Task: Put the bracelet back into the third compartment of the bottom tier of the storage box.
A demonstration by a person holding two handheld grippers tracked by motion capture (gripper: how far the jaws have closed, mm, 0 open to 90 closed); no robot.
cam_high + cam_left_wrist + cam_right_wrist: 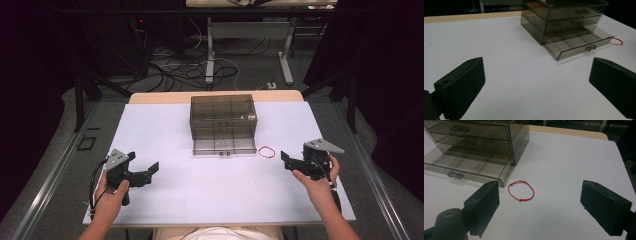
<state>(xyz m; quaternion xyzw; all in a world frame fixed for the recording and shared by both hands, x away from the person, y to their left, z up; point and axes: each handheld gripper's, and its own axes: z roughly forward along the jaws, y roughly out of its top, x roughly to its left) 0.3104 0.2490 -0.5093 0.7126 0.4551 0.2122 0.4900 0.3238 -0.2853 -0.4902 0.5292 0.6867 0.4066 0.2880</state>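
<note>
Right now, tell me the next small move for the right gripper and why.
Probably ease the right gripper forward and down over the red string loop. Its jaws stand open with nothing between them, and the loop lies flat on the white table just ahead, beside the open bottom drawer of the smoky plastic drawer unit, which looks empty.

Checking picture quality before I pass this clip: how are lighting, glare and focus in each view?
High view: white table bright, surroundings nearly black, slightly soft. Left gripper view: the close left claw blurs, drawer box sharper with faint sheen. Right gripper view: red string loop crisp, right claw dark and soft.
</note>
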